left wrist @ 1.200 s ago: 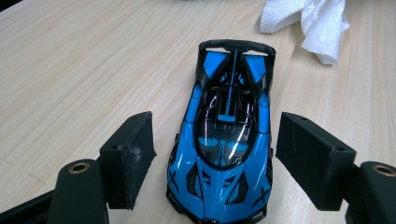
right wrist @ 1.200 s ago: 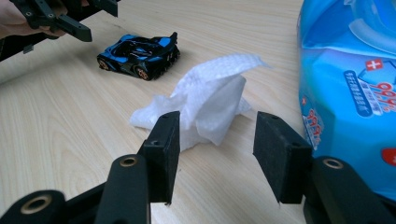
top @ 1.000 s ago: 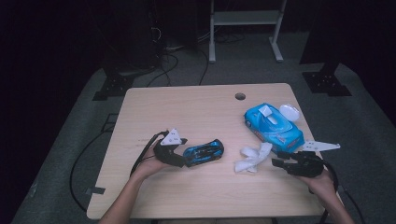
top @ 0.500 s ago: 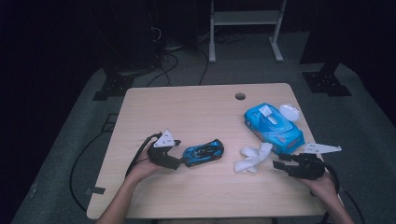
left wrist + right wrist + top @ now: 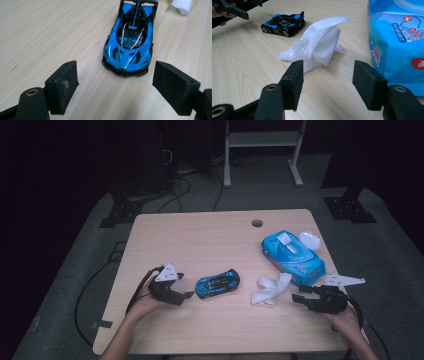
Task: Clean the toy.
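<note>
High view first: the left gripper (image 5: 186,295) now sits a little back from the blue toy car (image 5: 217,283), toward the person's left, with a strip of bare wood between its tips and the car's nose, whereas a second ago those tips were right at the car's end. Its jaws have just been opening, and nothing is between them; in the left gripper view the two black pads (image 5: 63,85) stand wide apart, with the car lying on the table (image 5: 200,240) just beyond them, nose toward the camera. The car itself rests where it was, near the table's middle toward the person's edge, slightly slanted. To its right lies the crumpled white wipe (image 5: 271,289), also unmoved, touching the front edge of the blue wipes pack (image 5: 292,257). The right gripper (image 5: 299,297) has kept its place just right of the wipe; its jaws have likewise just been opening and hold nothing, and in the right gripper view the wipe (image 5: 317,42) lies just ahead of the parted pads (image 5: 294,80), with the pack (image 5: 397,42) at the right. A small white lid (image 5: 309,239) lies beside the pack's far corner.
</note>
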